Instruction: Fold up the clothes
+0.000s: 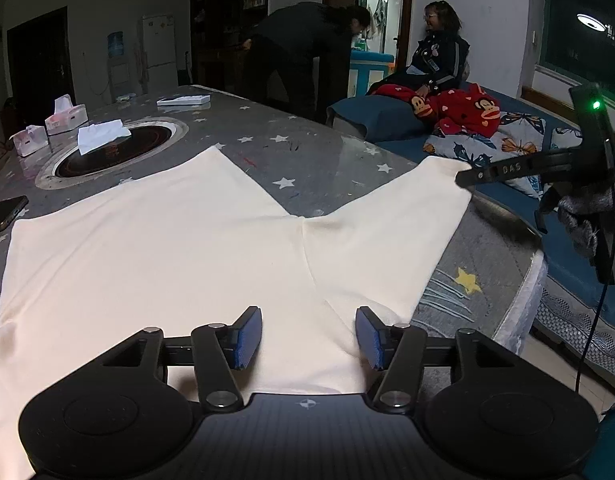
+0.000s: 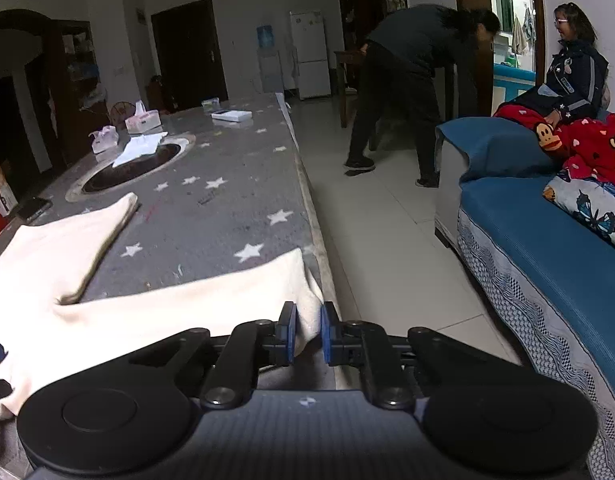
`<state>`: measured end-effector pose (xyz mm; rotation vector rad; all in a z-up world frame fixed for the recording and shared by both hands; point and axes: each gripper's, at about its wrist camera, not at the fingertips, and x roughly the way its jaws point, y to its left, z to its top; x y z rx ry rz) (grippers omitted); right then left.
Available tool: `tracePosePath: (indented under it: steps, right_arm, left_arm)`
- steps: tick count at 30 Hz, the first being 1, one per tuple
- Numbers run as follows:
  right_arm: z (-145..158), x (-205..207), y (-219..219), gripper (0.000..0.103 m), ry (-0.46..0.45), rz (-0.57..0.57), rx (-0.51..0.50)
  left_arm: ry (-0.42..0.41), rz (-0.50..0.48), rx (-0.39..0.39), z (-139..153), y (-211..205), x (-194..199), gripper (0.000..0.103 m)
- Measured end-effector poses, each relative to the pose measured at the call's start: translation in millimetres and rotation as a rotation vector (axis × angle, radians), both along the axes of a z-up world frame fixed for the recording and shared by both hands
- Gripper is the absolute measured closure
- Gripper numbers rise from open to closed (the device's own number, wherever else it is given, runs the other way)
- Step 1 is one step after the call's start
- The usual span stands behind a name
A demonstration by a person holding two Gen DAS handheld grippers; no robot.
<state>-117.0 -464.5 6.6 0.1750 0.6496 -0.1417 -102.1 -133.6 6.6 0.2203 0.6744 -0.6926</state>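
A cream garment lies spread flat across the near end of the star-patterned bench, its two legs fanned apart, apparently laid out ready for folding. The right tongs pinch the cuff of the leg at the bench's right edge, while the left tongs hang spread over the waist, gripping nothing.

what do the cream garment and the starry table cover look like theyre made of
Cream garment: looks like soft matte knit cotton; it drapes with gentle creases and no shine. Starry table cover: probably printed cloth under clear glossy plastic or glass, since stars show through a surface that reflects light.
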Motion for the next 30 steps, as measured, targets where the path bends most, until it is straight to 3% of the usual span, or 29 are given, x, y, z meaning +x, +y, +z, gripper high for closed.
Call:
tracePosePath:
  steps: [8, 18, 21, 25, 30]
  right_arm:
    - [35.2, -0.3, 14.5, 0.092, -0.081, 0.08, 0.021]
    - [96.4, 22.9, 73.0, 0.095, -0.205, 0.29, 0.001]
    - [94.2, 27.9, 73.4, 0.09, -0.187, 0.26, -0.016]
    - [69.1, 23.6, 63.7, 0.067, -0.099, 0.205, -0.046]
    - [38.4, 19.7, 68.6, 0.067, -0.014, 0.217, -0.117]
  left_arm:
    - [0.0, 0.005, -0.008, 0.1, 1.3, 1.1, 0.045]
    - [-0.031, 0.053, -0.053, 11.3, 23.5, -1.8, 0.041]
    - [-0.037, 0.072, -0.065, 14.3, 31.5, -1.1, 0.04]
    - [-0.038, 0.074, -0.069, 14.7, 34.6, 1.5, 0.038]
    - [-0.035, 0.061, -0.063, 14.1, 29.5, 3.4, 0.037]
